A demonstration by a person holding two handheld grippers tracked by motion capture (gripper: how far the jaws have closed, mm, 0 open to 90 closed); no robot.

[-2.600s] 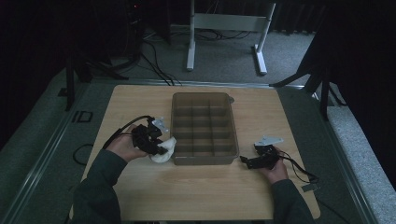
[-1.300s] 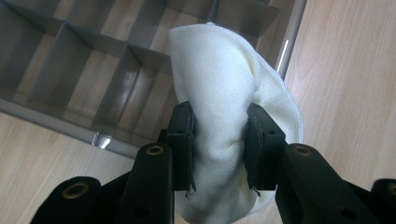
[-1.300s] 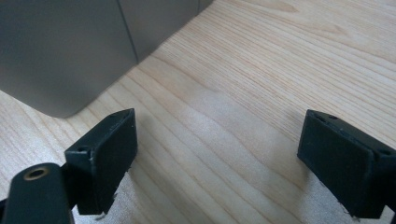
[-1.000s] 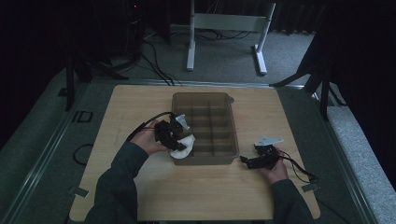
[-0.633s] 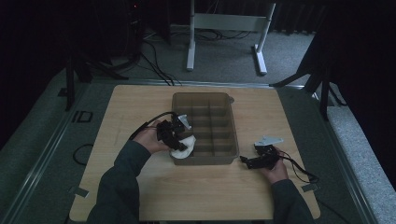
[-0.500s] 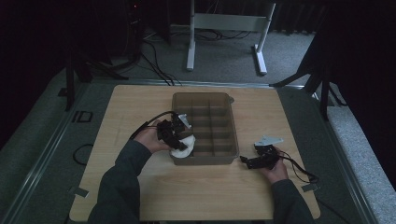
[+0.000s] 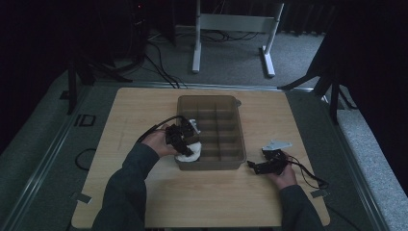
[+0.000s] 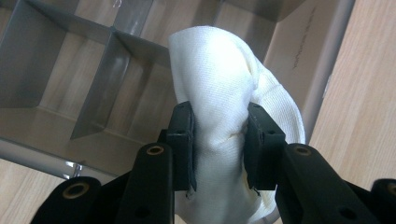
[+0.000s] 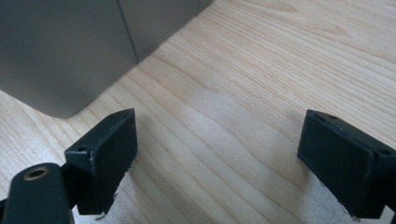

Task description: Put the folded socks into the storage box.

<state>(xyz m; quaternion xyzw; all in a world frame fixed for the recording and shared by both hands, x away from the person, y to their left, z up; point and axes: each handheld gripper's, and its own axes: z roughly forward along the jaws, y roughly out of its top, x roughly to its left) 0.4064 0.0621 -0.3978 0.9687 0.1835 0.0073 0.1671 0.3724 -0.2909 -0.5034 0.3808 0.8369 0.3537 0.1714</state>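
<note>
Left gripper (image 8: 219, 135) clenched on white cloth (image 8: 224, 93); cloth's lower end cut off at frame bottom, hiding tray (image 8: 56, 88) corner. Right gripper (image 9: 217, 158) released.

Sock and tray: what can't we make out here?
- Sock: lower end cut off by the left gripper view's bottom edge, sides hidden behind the left gripper pads.
- Tray: which compartment lies under the sock, too small in the high view.
- Right gripper: tray wall cut off at top.

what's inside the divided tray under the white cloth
The compartments of the grey divided tray that show around the white cloth hold nothing, only the wood seen through their bottoms. The cloth, clamped in the left gripper, hides the compartment directly below it.
</note>
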